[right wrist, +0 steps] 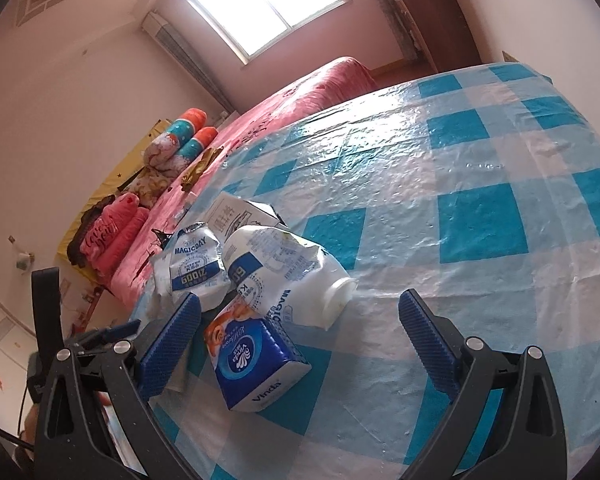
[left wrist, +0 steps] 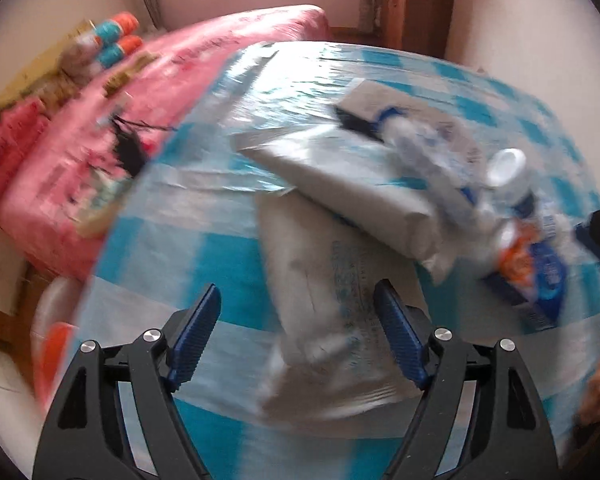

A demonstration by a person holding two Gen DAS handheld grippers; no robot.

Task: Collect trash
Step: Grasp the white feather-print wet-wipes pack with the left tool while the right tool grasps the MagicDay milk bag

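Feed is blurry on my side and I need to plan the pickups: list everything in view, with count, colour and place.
Table: one, blue-and-white checked plastic cover, fills the foreground.
Crushed milk bottles: two, white with blue labels, near table edge, lying side by side.
Tissue pack: one, blue with orange print, just in front of the bottles.
Flattened carton: one, white with print, behind the bottles.
Grey-white wrappers: at least two, overlapping, on the table in the left wrist view; too blurred to identify.
Bed: one, pink cover, beyond the table.
Pillows and bolsters: several, orange, teal and pink, along the wall.
Window: one, bright, far wall.
Left gripper: open, over a wrapper.
Right gripper: open, tissue pack between the fingers, untouched.
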